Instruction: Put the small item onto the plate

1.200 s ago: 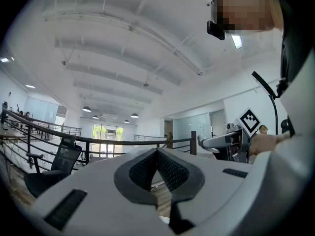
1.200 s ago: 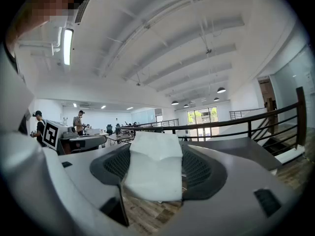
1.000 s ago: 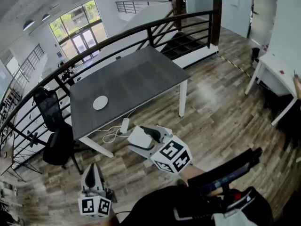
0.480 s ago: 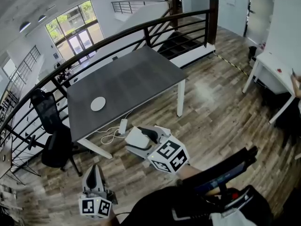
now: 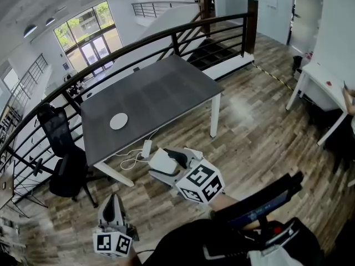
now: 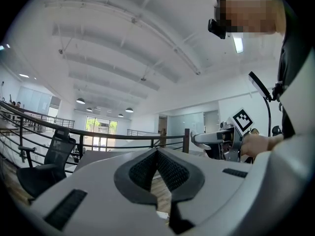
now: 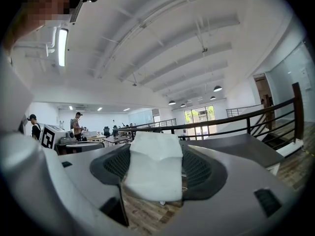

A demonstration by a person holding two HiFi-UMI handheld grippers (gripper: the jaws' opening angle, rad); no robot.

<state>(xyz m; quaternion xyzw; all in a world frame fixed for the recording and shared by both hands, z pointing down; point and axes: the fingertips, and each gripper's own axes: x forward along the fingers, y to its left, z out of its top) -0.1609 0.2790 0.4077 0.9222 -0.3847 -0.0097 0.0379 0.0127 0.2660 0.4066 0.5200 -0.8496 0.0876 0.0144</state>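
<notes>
A small round white plate [image 5: 118,121] lies near the left end of the dark grey table [image 5: 161,93], far ahead of me. My right gripper [image 5: 165,163] is held over the wooden floor, short of the table's front edge, and is shut on a white soft block [image 5: 162,161]. In the right gripper view the white block [image 7: 155,173] fills the gap between the pads. My left gripper [image 5: 113,199] hangs low at the left, jaws together and empty. In the left gripper view the left gripper [image 6: 157,155] is shut and the right gripper [image 6: 216,137] shows beyond it.
A black office chair [image 5: 62,148] stands at the table's left end. A white power strip with cable [image 5: 147,147] lies on the floor under the front edge. A black railing [image 5: 166,37] runs behind the table. A white desk [image 5: 324,85] stands at the right.
The head view has drifted slightly, so the table and plate sit a little differently in the frame. Both grippers keep their places and their grips.
</notes>
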